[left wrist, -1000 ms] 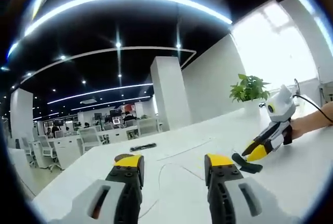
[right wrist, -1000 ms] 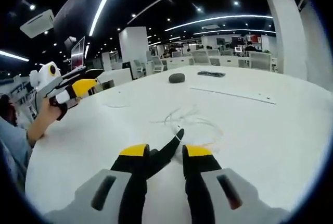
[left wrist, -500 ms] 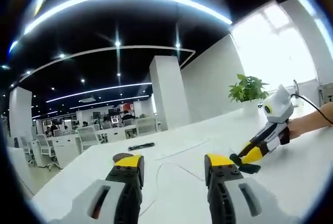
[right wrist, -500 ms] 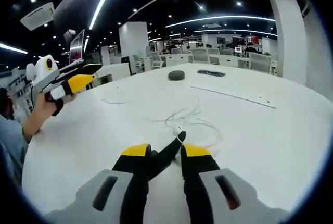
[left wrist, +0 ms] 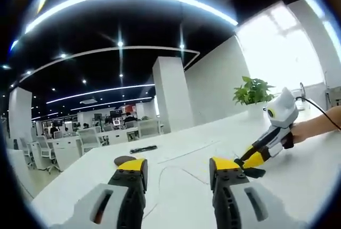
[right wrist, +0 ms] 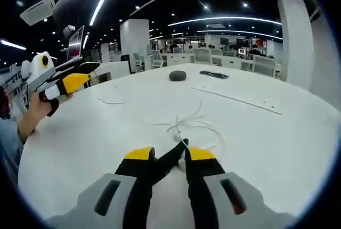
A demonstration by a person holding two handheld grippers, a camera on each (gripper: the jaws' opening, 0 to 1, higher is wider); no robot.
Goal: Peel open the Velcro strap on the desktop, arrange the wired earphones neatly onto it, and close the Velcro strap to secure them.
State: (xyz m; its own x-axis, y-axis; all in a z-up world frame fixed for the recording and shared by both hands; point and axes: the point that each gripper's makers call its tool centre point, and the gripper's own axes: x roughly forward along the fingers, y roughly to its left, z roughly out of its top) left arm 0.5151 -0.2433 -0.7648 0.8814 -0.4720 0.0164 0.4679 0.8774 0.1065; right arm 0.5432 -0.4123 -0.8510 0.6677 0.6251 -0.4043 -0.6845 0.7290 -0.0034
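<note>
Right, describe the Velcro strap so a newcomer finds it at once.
On the wide white table, look at the right gripper near the table's edge. The Velcro strap is the short black band pinched between its yellow-tipped jaws. Unlike the thin white earphones lying just beyond, it is dark, flat and held.

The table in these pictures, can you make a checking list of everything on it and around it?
Surface: white table, round edge.
Job's things: black strap between the jaws of the right hand-held gripper; white earphones in a loose tangle beyond it.
Clutter: dark oval object; flat black item.
Grippers: right shut on strap; left hand-held gripper open, holding nothing.
Cables: thin white wire lying apart.
Surroundings: office desks, chairs, plant, ceiling lights.
</note>
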